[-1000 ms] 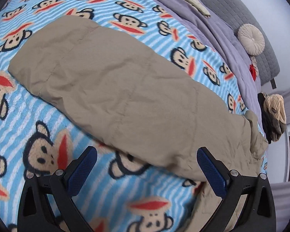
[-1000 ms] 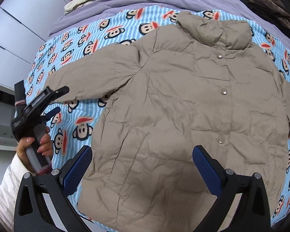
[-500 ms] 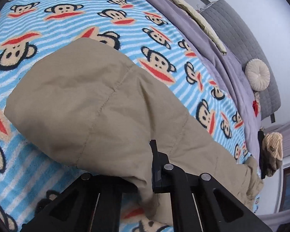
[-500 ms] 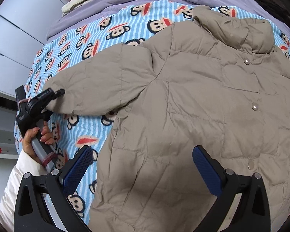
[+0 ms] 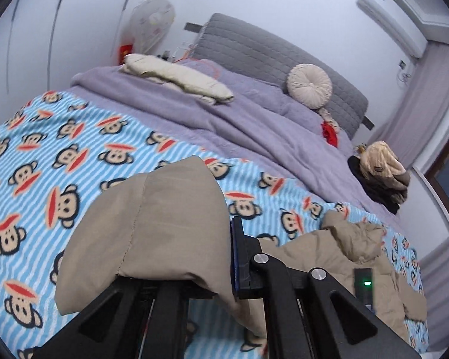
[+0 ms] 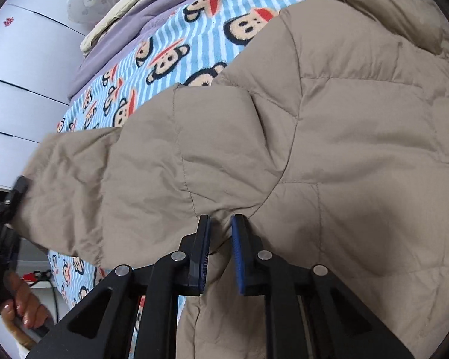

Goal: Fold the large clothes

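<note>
Fold has barely begun. Tan puffer jacket (image 6: 329, 137) lies front-up, snaps fastened, on the monkey-print blanket (image 5: 45, 155); it fills the centre and right of the right wrist view, collar at the upper right.

Left gripper (image 5: 194, 257): fingers clamped on the sleeve cuff (image 5: 152, 227). Cuff is raised off the blanket and fills the lower centre of the left wrist view. One blue pad shows at the cuff's right edge; the other is buried under fabric. In the right wrist view the same gripper sits at the far left edge, on the sleeve end.

Right gripper (image 6: 220, 239): fingers nearly closed, pinching a fold of fabric at the seam where the sleeve meets the body, bottom centre of frame.

Done, as far as visible: both grips set on one sleeve, cuff end and armpit end. The sleeve is stretched outward, not yet laid over the chest.

Left, my read: fold this sleeve across the front, same for the other sleeve (out of frame), then fold the body over.

Background, upper part of the left wrist view: purple duvet (image 5: 224, 113), round cushion (image 5: 309, 81), grey headboard (image 5: 269, 51).
</note>
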The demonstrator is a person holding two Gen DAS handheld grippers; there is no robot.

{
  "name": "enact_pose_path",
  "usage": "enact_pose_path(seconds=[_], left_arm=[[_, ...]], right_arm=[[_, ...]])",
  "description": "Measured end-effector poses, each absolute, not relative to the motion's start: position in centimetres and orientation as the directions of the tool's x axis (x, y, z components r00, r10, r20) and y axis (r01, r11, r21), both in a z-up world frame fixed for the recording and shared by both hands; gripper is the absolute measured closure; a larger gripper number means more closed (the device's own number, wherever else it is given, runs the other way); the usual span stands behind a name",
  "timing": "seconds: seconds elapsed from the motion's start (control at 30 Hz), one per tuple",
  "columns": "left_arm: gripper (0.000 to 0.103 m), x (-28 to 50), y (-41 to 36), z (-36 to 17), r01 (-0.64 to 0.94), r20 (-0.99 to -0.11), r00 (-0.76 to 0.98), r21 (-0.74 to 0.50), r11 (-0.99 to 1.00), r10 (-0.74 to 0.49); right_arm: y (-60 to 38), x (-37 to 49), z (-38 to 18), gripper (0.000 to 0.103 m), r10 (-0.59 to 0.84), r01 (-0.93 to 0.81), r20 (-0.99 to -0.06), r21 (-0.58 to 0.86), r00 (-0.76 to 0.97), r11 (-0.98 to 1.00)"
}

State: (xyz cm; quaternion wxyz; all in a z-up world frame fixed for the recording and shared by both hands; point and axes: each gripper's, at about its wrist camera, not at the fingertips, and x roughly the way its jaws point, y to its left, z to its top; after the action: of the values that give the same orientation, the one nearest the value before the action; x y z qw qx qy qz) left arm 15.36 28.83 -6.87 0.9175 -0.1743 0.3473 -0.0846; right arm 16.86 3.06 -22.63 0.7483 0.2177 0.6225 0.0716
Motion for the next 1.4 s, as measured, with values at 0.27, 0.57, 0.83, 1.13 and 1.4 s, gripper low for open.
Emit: enact_pose_path(seconds=[0.27,0.57,0.83,1.13,1.4], left_arm=[[0.094,15.4,13.4,-3.1,0.336,-0.581,0.662,-0.334,0.881,-0.473],[0.094,13.8,-4.9,-10.8,0.491,-0.764,0.501,-0.136,0.861,-0.407],[0.008,11.3,-6.7,-15.1,0.468,-0.836,0.489,0.009,0.883,-0.251],[0.001,10.3,0.2,-10.7,0.332,-0.764,0.628,0.092,0.939,-0.147],[0.001,12.7,10.9,-16.4,0.058,-0.879,0.477,0.037,0.998,0.005]], right_arm=[[-1.4,14.5,-20.1,0.086,0.445,0.207,-0.851,0.506,0.279,0.838],[-16.8,7.0,-14.7,0.087,0.176,0.385,-0.894,0.346,0.411,0.856],[-23.7,3.8,-15.9,0.086,0.175,0.451,-0.911,0.342,0.373,0.824],[-21.9,4.6,-14.7,0.046,0.202,0.333,-0.907,0.333,0.370,0.882],[-7.8,7.8,-12.1,0.018,0.061,-0.154,-0.894,-0.009,0.444,0.988]])
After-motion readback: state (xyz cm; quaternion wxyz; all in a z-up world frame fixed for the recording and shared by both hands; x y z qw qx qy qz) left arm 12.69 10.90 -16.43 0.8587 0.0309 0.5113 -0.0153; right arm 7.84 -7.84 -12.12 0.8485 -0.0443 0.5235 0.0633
